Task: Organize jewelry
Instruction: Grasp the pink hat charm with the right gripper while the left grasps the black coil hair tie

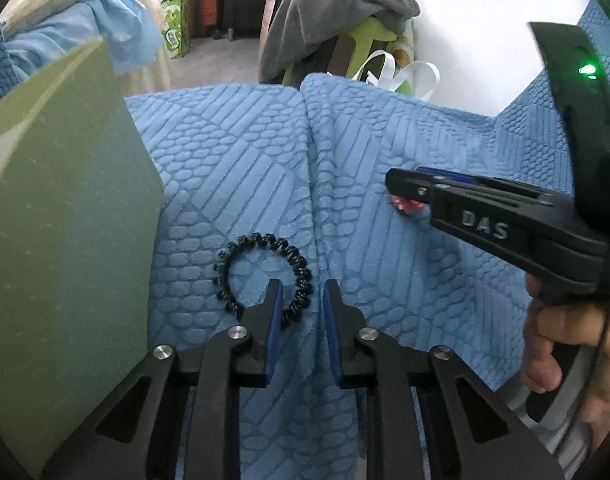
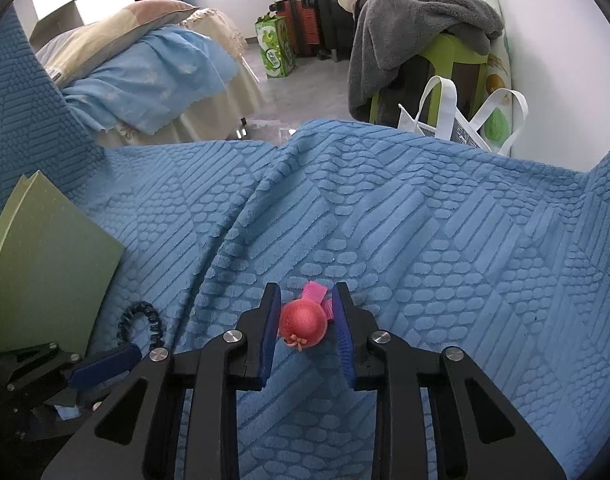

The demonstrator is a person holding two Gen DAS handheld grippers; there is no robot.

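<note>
A black spiral hair tie [image 1: 263, 274] lies on the blue textured blanket [image 1: 241, 168]. My left gripper [image 1: 303, 292] is open over it, with its left finger inside the ring and the tie's right side between the jaws. A pink hair clip with a round red ball [image 2: 303, 320] lies on the blanket between the jaws of my right gripper [image 2: 305, 296], which is open around it. The right gripper also shows in the left wrist view [image 1: 397, 190], with the pink clip [image 1: 405, 206] under its tip. The hair tie shows in the right wrist view [image 2: 143, 320].
A green box lid or board [image 1: 65, 220] stands upright at the left, close to the hair tie; it also shows in the right wrist view [image 2: 49, 276]. Beyond the blanket's edge are a green stool with a grey towel [image 2: 421, 28], a white bag [image 2: 457, 124] and a bed [image 2: 145, 68].
</note>
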